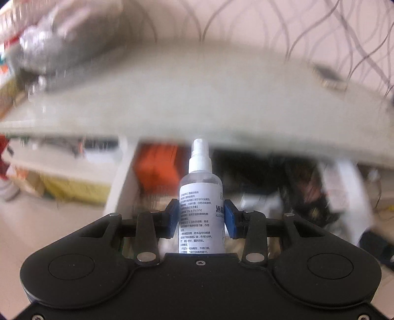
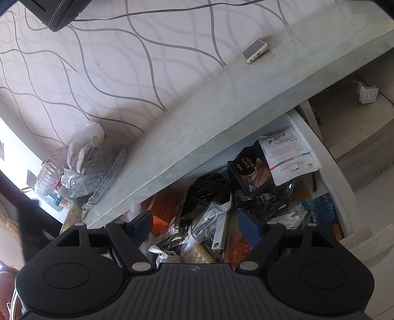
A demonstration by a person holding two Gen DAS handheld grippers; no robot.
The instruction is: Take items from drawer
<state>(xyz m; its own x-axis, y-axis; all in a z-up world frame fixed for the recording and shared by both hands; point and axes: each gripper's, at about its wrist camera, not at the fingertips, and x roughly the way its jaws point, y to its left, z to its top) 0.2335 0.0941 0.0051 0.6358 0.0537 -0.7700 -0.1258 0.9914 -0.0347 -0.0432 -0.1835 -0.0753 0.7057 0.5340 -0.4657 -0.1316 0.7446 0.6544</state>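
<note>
My left gripper is shut on a clear alcohol spray bottle with a white pump top and a white printed label; the bottle stands upright between the blue pads, level with the blurred desk edge. My right gripper is open above the open white drawer, which is crammed with clutter: an orange box, a black box with gold lettering, a white printed card, a plastic-bagged tool, a bag of cotton swabs and a small white tube.
A grey-green desk top overhangs the drawer. On it lie a small white device and crumpled plastic bags by the patterned wall. A dark monitor corner hangs above. Cardboard boxes sit on the floor to the right.
</note>
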